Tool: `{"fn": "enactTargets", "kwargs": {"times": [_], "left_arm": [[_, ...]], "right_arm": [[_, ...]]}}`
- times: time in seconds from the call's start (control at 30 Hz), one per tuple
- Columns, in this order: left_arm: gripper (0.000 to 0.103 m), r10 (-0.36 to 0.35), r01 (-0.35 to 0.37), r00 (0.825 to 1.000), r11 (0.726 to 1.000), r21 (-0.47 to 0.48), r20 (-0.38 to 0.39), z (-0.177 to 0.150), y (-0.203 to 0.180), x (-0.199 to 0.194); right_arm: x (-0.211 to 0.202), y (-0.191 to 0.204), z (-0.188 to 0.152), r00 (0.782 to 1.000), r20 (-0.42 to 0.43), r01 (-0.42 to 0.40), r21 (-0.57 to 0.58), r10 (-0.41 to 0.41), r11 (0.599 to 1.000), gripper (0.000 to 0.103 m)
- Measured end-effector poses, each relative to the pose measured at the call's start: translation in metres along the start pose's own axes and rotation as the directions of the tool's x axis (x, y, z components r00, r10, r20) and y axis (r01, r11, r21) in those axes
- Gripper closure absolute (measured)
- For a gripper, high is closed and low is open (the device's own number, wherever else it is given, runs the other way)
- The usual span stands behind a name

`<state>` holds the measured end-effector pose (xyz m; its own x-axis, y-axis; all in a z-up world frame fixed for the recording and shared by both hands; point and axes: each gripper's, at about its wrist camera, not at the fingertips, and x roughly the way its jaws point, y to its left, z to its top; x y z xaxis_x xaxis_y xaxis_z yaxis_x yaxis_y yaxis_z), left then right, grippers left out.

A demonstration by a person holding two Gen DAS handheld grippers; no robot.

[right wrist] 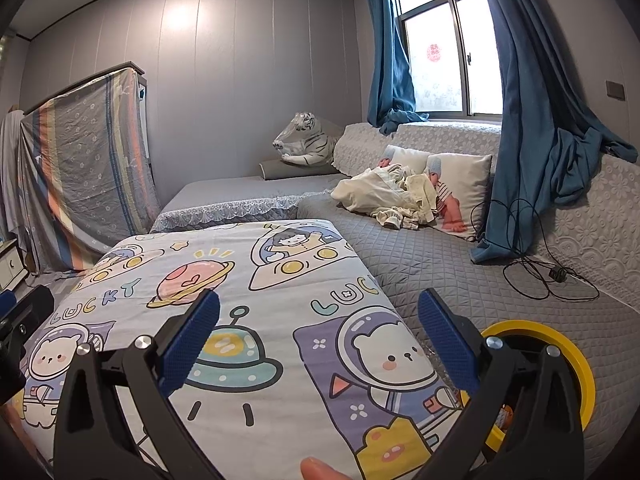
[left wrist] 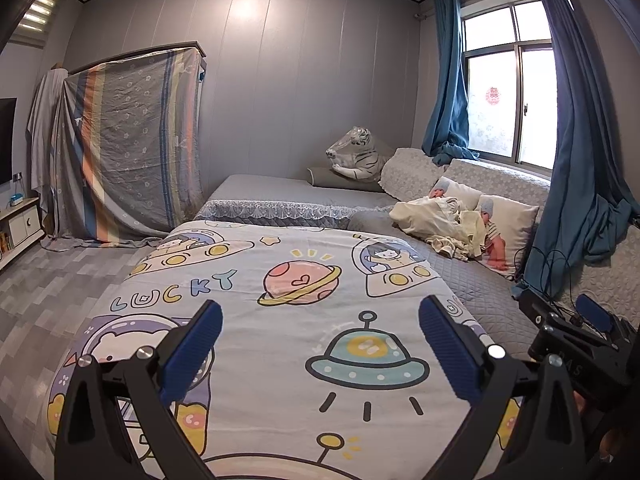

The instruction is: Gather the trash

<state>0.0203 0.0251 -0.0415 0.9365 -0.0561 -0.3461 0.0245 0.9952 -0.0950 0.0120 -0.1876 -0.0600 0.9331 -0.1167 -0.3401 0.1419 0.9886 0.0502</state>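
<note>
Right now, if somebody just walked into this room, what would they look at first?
Probably the cartoon space blanket spread on the bed right under both open grippers, with its planets, UFOs and astronaut bears. Next, the stuffed white tiger sitting at the far end of the bed by the wall. The bright yellow bin stands close on the right, on the grey quilt beside the right gripper.

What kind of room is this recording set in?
Most likely a bedroom: a low bed under a cartoon space-print blanket, printed pillows against a padded backrest, and a plush tiger by the curtained window.
</note>
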Motion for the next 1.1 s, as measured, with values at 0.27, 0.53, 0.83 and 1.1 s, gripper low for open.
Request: {"fn": "enactTargets", "kwargs": {"times": [0.27,0.53,0.83,1.1], "left_arm": [[0.008,-0.004,0.004,1.000,1.000,0.000,-0.003,-0.0003,-0.0007,0.0021],[0.008,-0.006,0.006,1.000,1.000,-0.002,-0.006,-0.0008,-0.0007,0.0028],[0.008,-0.010,0.010,1.000,1.000,0.001,-0.005,-0.0026,0.0001,0.0037],[0.008,-0.012,0.012,1.000,1.000,0.000,-0.008,-0.0033,0.0006,0.0046]], "right_arm": [[0.0007,-0.0002,0.0007,1.000,-0.005,0.001,0.005,-0.001,1.000,0.008],[0.0020,-0.0001,0.0000,1.000,-0.008,0.007,0.010,-0.007,1.000,0.008],[0.0021,0.0000,-0.0003,1.000,-0.010,0.008,0.010,-0.008,1.000,0.008],[0.0034,0.0011,-0.0015,1.000,-0.013,0.008,0.012,-0.008,1.000,0.008]]}}
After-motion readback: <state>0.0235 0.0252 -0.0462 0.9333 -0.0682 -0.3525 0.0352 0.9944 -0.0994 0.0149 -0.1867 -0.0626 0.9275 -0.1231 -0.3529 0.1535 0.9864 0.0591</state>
